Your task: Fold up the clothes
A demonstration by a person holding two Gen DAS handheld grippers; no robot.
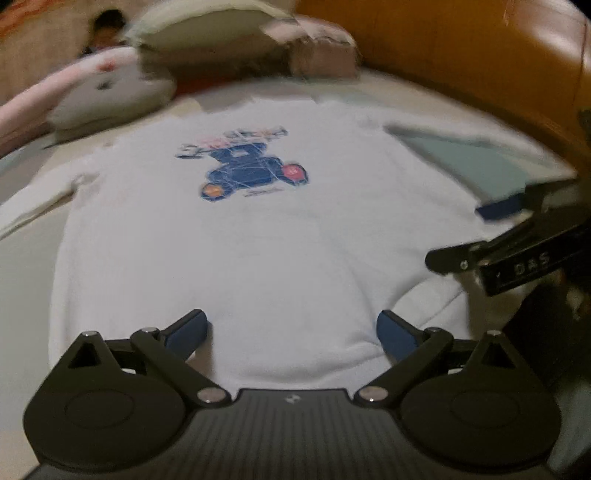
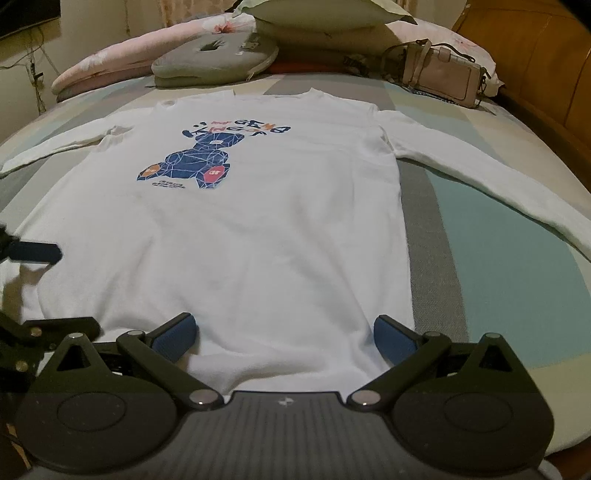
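A white long-sleeved sweatshirt (image 2: pixel 240 236) with a blue bear print (image 2: pixel 195 158) lies flat, face up, on the bed, sleeves spread to both sides. Its hem is nearest both cameras. My right gripper (image 2: pixel 284 332) is open over the hem, nothing between its blue pads. My left gripper (image 1: pixel 291 332) is open too, over the hem's left part, in a motion-blurred view. Each gripper shows in the other's view: the left gripper (image 2: pixel 55 288) at the left edge, the right gripper (image 1: pixel 476 232) at the right edge, both with fingers apart.
The bed has a striped teal, grey and cream cover (image 2: pixel 498 240). At its head lie a grey cushion (image 2: pixel 214 55), pink and pale pillows (image 2: pixel 325 11) and a beige handbag (image 2: pixel 443 77). A wooden board (image 2: pixel 543 74) runs along the right side.
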